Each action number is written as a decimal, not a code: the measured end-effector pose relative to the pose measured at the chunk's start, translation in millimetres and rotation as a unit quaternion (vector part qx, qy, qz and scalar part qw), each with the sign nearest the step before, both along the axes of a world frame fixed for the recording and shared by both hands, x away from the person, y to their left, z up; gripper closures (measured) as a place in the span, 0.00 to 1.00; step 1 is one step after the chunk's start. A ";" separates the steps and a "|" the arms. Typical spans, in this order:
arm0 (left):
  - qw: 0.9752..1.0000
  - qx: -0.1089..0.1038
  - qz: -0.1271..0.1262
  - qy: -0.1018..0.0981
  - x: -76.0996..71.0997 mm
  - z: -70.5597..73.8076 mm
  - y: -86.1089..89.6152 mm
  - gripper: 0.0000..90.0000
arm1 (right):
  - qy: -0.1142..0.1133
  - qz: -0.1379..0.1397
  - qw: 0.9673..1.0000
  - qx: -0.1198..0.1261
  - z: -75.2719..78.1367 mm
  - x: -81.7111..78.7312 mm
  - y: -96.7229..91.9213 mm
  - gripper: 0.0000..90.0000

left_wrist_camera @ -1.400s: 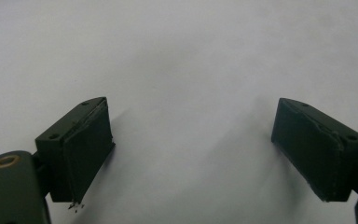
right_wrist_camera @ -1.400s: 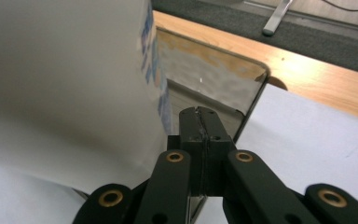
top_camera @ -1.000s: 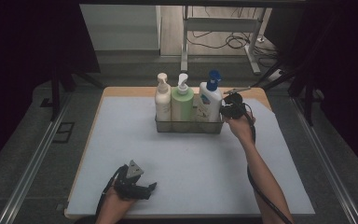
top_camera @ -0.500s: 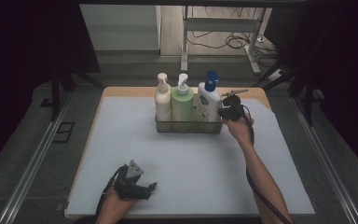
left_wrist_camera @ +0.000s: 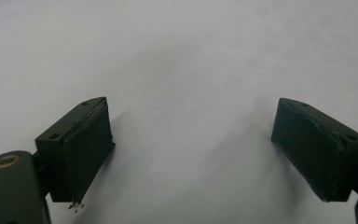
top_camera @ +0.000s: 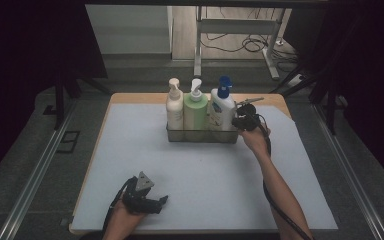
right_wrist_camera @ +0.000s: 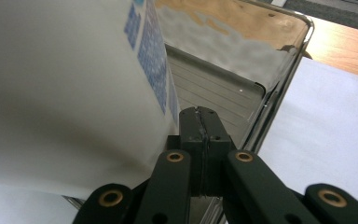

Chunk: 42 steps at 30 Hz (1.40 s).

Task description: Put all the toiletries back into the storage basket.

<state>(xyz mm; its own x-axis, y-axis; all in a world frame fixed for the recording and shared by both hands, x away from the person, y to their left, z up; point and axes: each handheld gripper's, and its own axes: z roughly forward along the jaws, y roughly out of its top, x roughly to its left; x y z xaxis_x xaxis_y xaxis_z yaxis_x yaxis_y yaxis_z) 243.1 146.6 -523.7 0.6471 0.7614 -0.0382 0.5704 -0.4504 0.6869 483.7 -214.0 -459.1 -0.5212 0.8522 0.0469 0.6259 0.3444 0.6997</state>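
A metal caddy [top_camera: 202,136] at the back of the white mat [top_camera: 205,175] holds three pump bottles: a cream one [top_camera: 174,110], a green one [top_camera: 195,112] and a white one with a blue pump [top_camera: 222,110]. My right gripper [top_camera: 237,121] is at the caddy's right end, beside the white bottle. In the right gripper view its jaws are pressed together [right_wrist_camera: 200,112] against the white bottle [right_wrist_camera: 65,93], with the caddy's shiny wall [right_wrist_camera: 228,56] behind them and nothing visible between the pads. My left gripper [top_camera: 161,200] rests near the front left of the mat, open [left_wrist_camera: 191,149] over bare mat.
The wooden table edge [top_camera: 130,98] shows behind the mat. Metal rails [top_camera: 35,170] run along both sides. A stand and cables [top_camera: 240,42] sit on the floor beyond the table. Open mat lies between the caddy and the left gripper.
My right gripper has edged slightly down and left, closer to the caddy's right end. The left gripper has stayed put.
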 end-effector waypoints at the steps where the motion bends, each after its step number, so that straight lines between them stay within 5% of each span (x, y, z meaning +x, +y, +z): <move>1: 1.000 0.000 0.000 0.000 0.0 0.0 0.0 0.13 | 0.000 0.001 1.000 0.000 -0.1 -0.2 0.6 0.99; 22: 1.000 -0.001 0.000 0.000 -0.1 0.0 -0.1 0.13 | 0.002 0.032 0.999 -0.002 -7.0 -5.3 18.7 0.99; 42: 1.000 0.000 0.000 0.001 0.1 0.0 -0.1 0.13 | 0.007 0.034 0.999 0.011 -8.0 -10.0 16.2 1.00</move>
<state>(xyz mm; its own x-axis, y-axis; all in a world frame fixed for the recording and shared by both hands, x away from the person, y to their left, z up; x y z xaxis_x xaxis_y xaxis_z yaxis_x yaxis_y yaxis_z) 243.2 146.5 -523.6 0.6470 0.7614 -0.0399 0.5716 -0.4498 0.6862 473.7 -197.8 -467.1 -0.5774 0.8133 0.0723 0.6114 0.3719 0.6985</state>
